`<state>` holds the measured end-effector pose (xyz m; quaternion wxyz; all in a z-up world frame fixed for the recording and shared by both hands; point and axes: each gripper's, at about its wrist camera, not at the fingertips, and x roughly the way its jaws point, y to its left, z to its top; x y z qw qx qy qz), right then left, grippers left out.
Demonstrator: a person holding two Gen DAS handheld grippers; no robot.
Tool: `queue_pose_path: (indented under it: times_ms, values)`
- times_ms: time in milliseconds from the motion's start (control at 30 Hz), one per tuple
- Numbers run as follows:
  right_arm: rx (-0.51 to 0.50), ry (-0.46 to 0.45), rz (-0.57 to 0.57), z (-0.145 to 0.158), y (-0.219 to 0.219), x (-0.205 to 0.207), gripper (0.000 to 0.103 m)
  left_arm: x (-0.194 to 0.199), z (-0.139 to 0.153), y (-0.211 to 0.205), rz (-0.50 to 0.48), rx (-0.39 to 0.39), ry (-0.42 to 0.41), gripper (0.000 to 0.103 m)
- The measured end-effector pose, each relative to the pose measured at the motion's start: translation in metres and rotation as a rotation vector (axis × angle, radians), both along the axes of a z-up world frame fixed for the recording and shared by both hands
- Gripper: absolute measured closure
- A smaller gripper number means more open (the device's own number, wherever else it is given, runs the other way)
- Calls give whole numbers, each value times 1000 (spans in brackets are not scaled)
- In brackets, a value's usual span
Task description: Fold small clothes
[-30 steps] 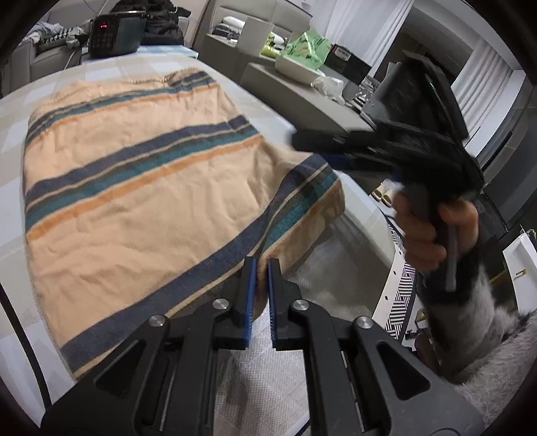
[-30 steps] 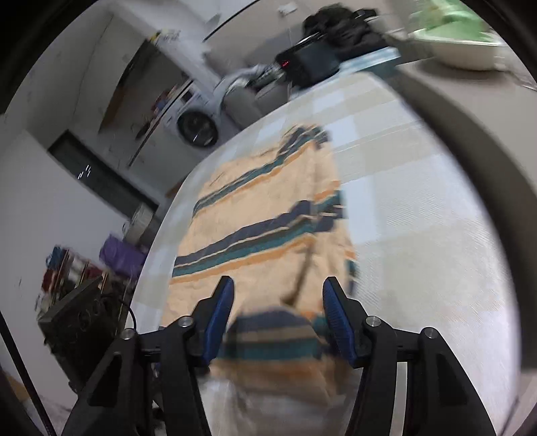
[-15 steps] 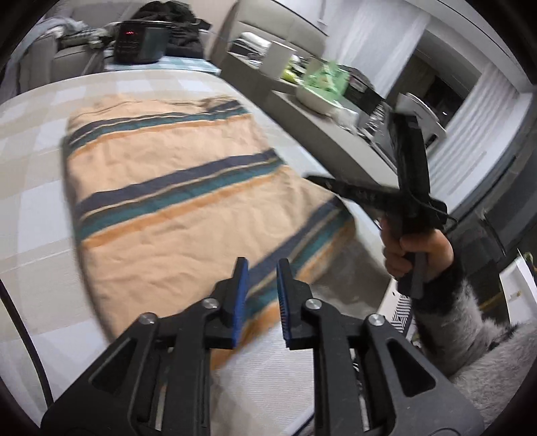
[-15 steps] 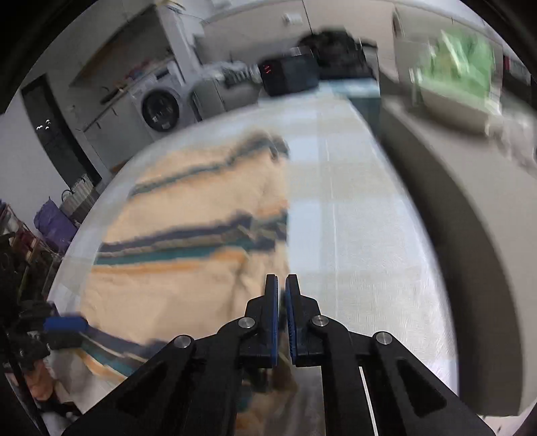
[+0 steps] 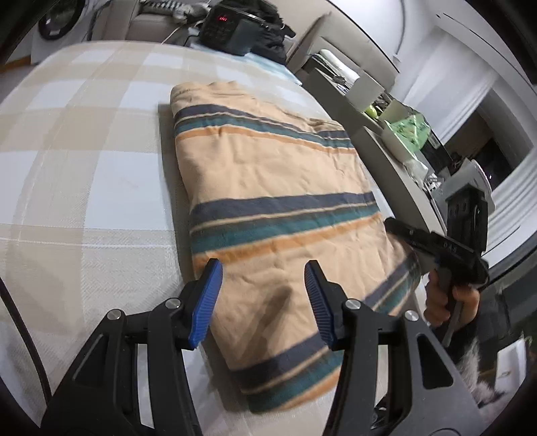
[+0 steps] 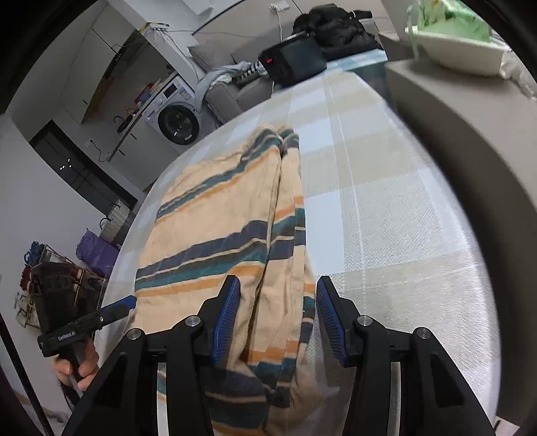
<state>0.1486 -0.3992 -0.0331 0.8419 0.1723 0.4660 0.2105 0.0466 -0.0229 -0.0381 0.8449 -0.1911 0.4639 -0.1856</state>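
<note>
Striped cloth point(image 5: 278, 214) lies folded on our checked table point(image 5: 84, 167). Our left gripper point(image 5: 263, 302) and right gripper point(image 6: 277, 318) hover over its near end, both jaws opening, pads gripping nothing.

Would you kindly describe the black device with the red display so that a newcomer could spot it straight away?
Start at the checked beige-and-white table where the striped peach garment lies. Follow the table to its far end, beyond the garment. The black device sits there in front of a heap of dark clothing; it alone shows small glowing red digits.
</note>
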Motion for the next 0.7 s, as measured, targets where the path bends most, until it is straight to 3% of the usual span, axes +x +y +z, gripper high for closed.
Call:
queue_pose_path:
  times_ms: [300,400,533,700]
  values:
    - [-61,-38,37,2,18,9,54,28,-4,6,25,-43,38,55]
    - [-66,-37,20,2,14,11,54,27,-2,10,32,-5,28,55]
    - [-63,-31,15,0,11,18,54,30,-9,19,41,-28,37,55]
    - [-73,-33,41,1,21,18,54,28,-4,24,72,17,25,53]
